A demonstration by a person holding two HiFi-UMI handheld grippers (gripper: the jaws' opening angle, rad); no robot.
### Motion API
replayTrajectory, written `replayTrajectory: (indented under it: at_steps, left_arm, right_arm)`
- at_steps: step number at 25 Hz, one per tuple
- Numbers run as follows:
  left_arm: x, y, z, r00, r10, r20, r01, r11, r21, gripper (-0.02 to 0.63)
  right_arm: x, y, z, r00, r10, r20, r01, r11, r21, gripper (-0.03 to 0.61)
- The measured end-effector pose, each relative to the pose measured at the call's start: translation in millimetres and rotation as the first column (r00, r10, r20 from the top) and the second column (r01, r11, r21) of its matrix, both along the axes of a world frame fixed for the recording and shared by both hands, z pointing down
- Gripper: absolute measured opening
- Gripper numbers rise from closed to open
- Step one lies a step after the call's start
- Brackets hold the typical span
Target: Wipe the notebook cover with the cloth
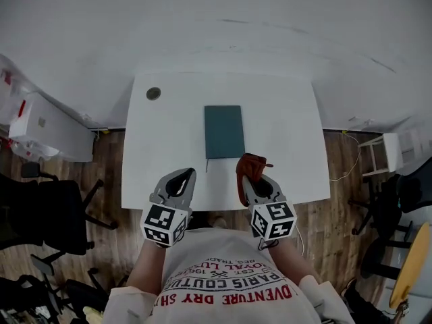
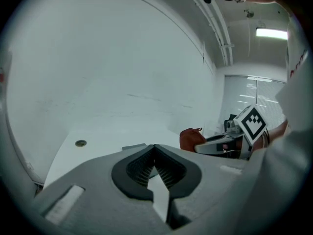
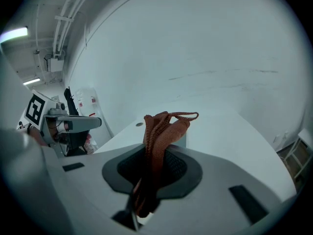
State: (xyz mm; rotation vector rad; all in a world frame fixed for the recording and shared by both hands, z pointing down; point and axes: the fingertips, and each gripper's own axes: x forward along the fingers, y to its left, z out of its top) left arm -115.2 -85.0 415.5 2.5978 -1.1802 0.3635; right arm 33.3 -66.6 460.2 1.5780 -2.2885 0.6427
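A teal notebook (image 1: 224,131) lies shut in the middle of the white table (image 1: 283,113), with a thin ribbon marker trailing from its near left corner. My right gripper (image 1: 248,179) hovers over the table's near edge, just near and to the right of the notebook. It is shut on a rust-brown cloth (image 1: 252,165) that bunches up past the jaws. In the right gripper view the cloth (image 3: 164,130) stands up out of the right gripper (image 3: 155,150). My left gripper (image 1: 190,174) is near and to the left of the notebook. The left gripper (image 2: 154,147) is shut on nothing.
A small round grommet (image 1: 153,94) sits in the table's far left corner. Black office chairs (image 1: 47,211) and white boxes (image 1: 40,130) stand to the left on the wooden floor. A white rack (image 1: 381,152) stands at the right. A white wall runs behind the table.
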Motion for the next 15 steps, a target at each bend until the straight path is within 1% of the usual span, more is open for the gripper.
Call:
replayTrajectory:
  at_steps: [5, 7, 10, 15]
  left_arm:
    - [12, -48, 3, 0.997, 0.072, 0.01, -0.072, 0.997, -0.019, 0.009]
    - [17, -62, 13, 0.995, 0.094, 0.015, -0.093, 0.995, -0.047, 0.009]
    - [26, -77, 43, 0.992, 0.125, 0.008, -0.122, 0.981, -0.148, 0.009]
    - [34, -85, 104, 0.989, 0.145, -0.008, -0.139, 0.937, -0.321, 0.009]
  right_arm:
    - [4, -41, -2, 0.999, 0.049, -0.003, -0.049, 0.999, -0.006, 0.078]
    - [4, -55, -1, 0.998, 0.061, 0.0, -0.061, 0.998, -0.009, 0.078]
    - [6, -78, 7, 0.997, 0.073, 0.0, -0.073, 0.997, -0.032, 0.078]
    - [10, -99, 39, 0.995, 0.098, -0.003, -0.098, 0.989, -0.107, 0.078]
